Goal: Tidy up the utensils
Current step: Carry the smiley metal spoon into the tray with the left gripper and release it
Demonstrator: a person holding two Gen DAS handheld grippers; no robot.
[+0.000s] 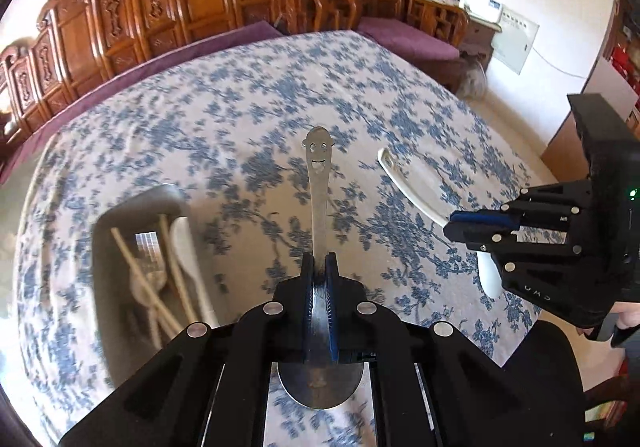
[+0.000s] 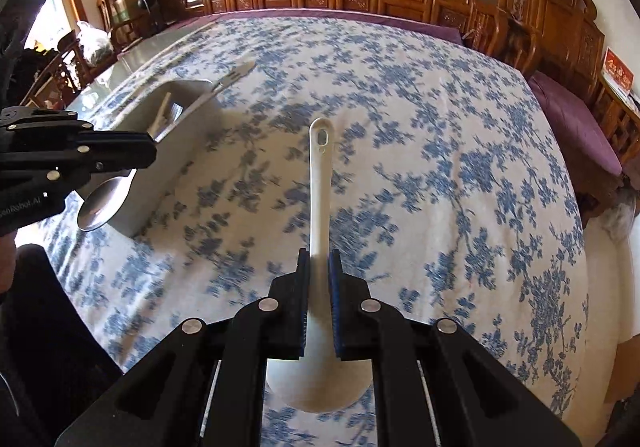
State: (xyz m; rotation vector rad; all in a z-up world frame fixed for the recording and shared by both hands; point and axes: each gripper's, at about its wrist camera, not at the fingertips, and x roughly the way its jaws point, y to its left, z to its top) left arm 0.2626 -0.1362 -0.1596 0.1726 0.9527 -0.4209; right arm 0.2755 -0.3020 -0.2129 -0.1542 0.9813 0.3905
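Note:
My left gripper (image 1: 320, 263) is shut on a metal spoon (image 1: 319, 183) with a smiley face cut into its handle end; the bowl sits behind the fingers. It holds the spoon above the table, right of a grey utensil tray (image 1: 120, 215) that holds chopsticks (image 1: 140, 279) and a white spoon (image 1: 188, 247). My right gripper (image 2: 319, 261) is shut on a white plastic spoon (image 2: 320, 183), handle pointing forward, bowl near the camera. The right gripper (image 1: 452, 225) and white spoon (image 1: 408, 187) also show in the left wrist view. The left gripper (image 2: 154, 151), metal spoon (image 2: 102, 203) and tray (image 2: 180, 135) show in the right wrist view.
The table (image 2: 440, 127) has a blue floral cloth. A carved wooden bench with purple cushions (image 1: 412, 39) runs along its far side. A dark chair (image 1: 536, 367) stands at the near edge. Boxes and bags (image 2: 96, 43) sit at the far left.

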